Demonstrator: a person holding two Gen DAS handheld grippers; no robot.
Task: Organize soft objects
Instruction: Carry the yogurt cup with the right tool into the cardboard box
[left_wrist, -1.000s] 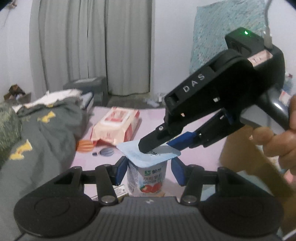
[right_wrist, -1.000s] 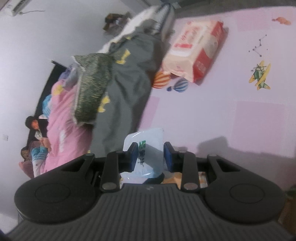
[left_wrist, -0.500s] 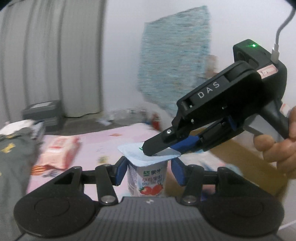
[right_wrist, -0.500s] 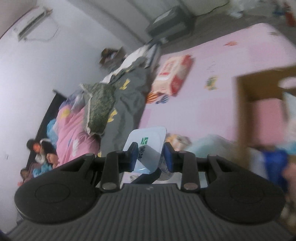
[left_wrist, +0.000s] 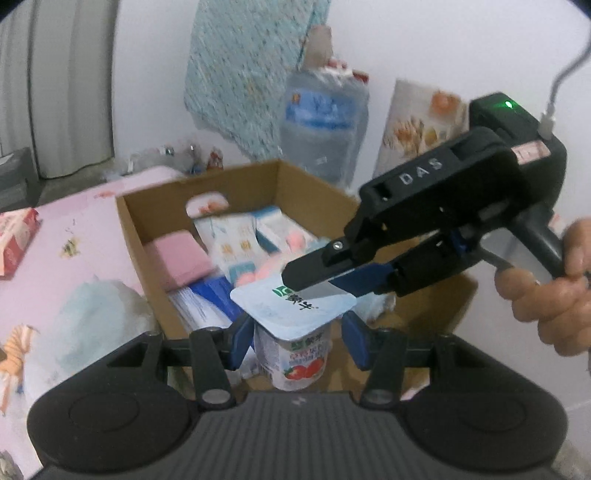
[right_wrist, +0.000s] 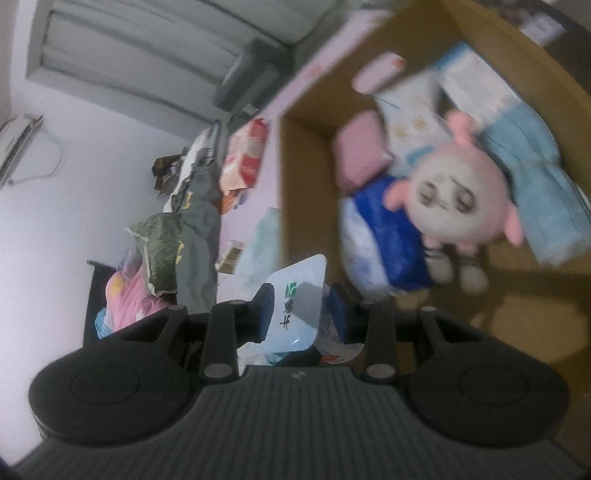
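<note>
While I watch the left wrist feed, the left hand-held gripper (left_wrist: 298, 341) sits with its blue pads either side of the small white strawberry yogurt cup with the pale blue foil lid (left_wrist: 295, 334); the left pad looks against the cup wall, the right pad stands a little off it, so I cannot tell if it is truly clamped. The right hand-held gripper (left_wrist: 317, 282) comes in from the right, pinched together on the edge of that foil lid, and its own feed shows the lid between its pads (right_wrist: 295, 306). The cup hangs just over the near edge of the open brown cardboard box (left_wrist: 133, 236). Inside lies a pink-eared plush doll in a blue top (right_wrist: 443, 206), beside a pink rectangular sponge (left_wrist: 176, 258)
</note>
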